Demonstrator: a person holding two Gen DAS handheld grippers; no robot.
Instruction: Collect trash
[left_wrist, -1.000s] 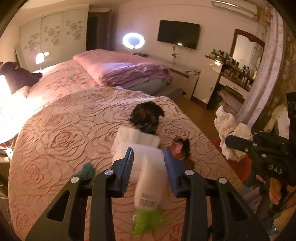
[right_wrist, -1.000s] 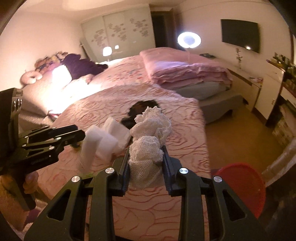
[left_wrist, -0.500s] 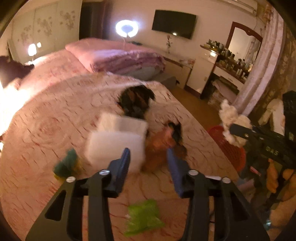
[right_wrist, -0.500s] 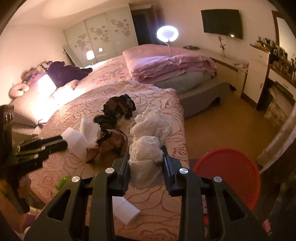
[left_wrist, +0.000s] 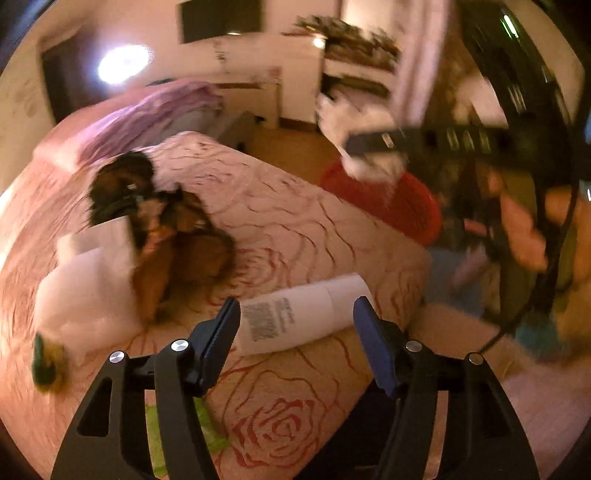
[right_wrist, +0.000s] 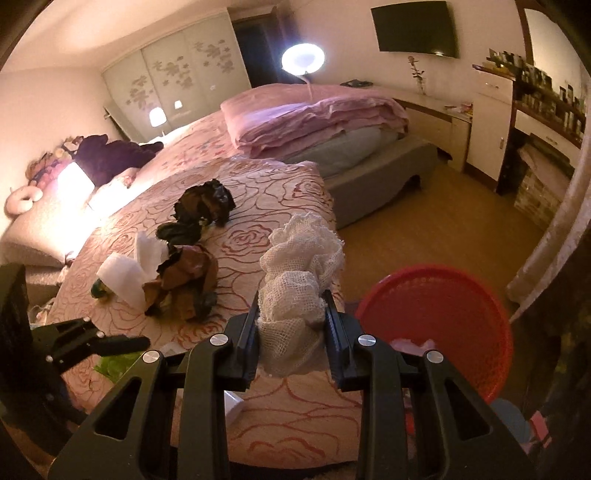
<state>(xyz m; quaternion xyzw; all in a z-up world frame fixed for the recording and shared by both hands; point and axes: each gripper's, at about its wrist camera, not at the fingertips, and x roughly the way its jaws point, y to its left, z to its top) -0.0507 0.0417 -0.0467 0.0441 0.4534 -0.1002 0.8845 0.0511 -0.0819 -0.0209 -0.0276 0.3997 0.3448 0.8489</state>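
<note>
My right gripper is shut on a wad of white mesh cloth, held above the bed's edge just left of the red basket. In the blurred left wrist view the cloth hangs over the basket. My left gripper is open, its fingers on either side of a white tube lying on the pink rose bedspread. Brown and black crumpled trash and white tissue lie further in.
A green wrapper lies under the left gripper, a small dark green item at left. A folded pink duvet lies at the far end, a dresser at right. Wood floor runs beside the bed.
My left gripper let go of the white tube, swung right and opened wider over it. My right gripper carried the mesh cloth rightward to the red basket.
</note>
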